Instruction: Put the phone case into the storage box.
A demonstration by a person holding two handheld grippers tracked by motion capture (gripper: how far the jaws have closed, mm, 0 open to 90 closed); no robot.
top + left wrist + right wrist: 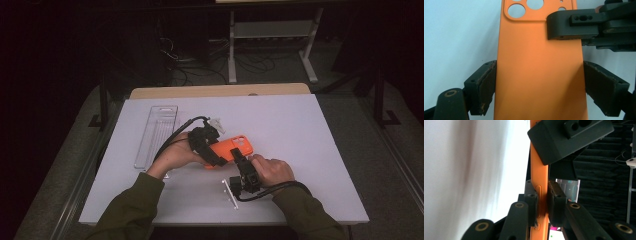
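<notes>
orange silicone or plastic, a phone case (539, 75), sits pinched across its width between the left gripper (540, 85), whose worn brown pads (487, 85) press on both long edges in the lower half of the left gripper view. the right gripper (541, 202) is clamped on the case's thin side edge, one jaw on each face, right at the side-button bump in the lower middle of the right gripper view. both sets of tongs are therefore pressed onto the same case, not spread.

in the high view the case (227, 149) lies near the middle of the frame, slightly tilted, with the left gripper (205, 142) on its left end and the right gripper (243, 165) coming at it from below right. its camera cut-outs (516, 11) point toward the top of the left gripper view. whether the case rests on the white table (310, 150) or is lifted just off it i cannot tell.

farther out, a clear plastic package (156, 135) lies flat at the left of the table, well apart from the case, and a small clear strip (230, 192) lies near the bottom edge beside the right hand (272, 170).

the work looks like a two-handed hold or handover of the case. to do it well, i judge that one grip should stay firm while the other adjusts, since soft walls flex and can slip from the pads. squeezing gently and keeping the two grips level with each other should avoid twisting the case.
</notes>
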